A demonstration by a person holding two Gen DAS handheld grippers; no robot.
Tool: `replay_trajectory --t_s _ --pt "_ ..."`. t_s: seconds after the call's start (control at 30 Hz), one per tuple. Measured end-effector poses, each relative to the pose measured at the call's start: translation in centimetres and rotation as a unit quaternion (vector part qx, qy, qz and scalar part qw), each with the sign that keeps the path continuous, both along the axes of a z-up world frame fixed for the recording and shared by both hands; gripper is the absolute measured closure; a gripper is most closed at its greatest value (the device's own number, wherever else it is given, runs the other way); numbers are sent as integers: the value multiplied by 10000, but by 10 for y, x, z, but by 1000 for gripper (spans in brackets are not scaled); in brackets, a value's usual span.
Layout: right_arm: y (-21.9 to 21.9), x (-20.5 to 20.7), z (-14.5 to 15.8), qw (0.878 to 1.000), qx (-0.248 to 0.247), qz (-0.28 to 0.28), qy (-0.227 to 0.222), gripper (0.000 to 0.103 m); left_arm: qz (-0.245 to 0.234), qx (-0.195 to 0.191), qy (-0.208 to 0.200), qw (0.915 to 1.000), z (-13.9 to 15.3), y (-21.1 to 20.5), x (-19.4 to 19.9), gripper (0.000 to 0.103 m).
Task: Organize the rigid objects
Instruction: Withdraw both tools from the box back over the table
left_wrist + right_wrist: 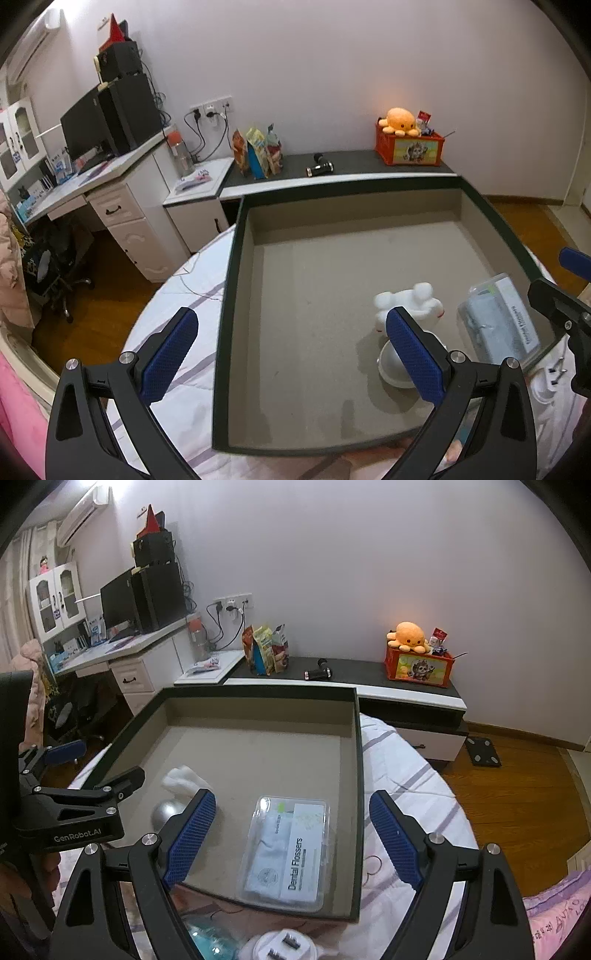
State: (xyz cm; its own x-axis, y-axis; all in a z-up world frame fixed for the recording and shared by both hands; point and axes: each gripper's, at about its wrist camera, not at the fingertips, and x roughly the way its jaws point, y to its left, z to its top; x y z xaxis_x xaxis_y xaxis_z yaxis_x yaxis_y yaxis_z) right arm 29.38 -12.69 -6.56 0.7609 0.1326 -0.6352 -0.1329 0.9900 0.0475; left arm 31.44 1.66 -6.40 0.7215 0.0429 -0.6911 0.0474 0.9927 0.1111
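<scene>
the left gripper (291, 354) hovers over the near left rim of the tray (226, 295), fingers spread wide with nothing between them. the right gripper (291, 842) hangs above the tray's near right corner, fingers also spread and empty. inside the tray, the clear dental flossers box (288, 853) lies flat against the near right corner, the white figurine (408, 302) sits just left of it, and a silver dome (393, 365) rests by the near edge. a white plug adapter (284, 945) lies on the bedsheet (406, 775) outside the near rim.
</scene>
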Motion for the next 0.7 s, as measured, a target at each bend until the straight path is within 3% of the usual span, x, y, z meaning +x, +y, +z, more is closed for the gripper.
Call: replay_trajectory --t_s 0.3,0.7 --pt "6 -57 43 9987 -119 -77 -497 16 78 -38 -577 9983 44 11 -60 0" --pt "20 -175 87 9926 -173 -223 -1179 16 265 -39 -1512 9881 96 34 -187 0"
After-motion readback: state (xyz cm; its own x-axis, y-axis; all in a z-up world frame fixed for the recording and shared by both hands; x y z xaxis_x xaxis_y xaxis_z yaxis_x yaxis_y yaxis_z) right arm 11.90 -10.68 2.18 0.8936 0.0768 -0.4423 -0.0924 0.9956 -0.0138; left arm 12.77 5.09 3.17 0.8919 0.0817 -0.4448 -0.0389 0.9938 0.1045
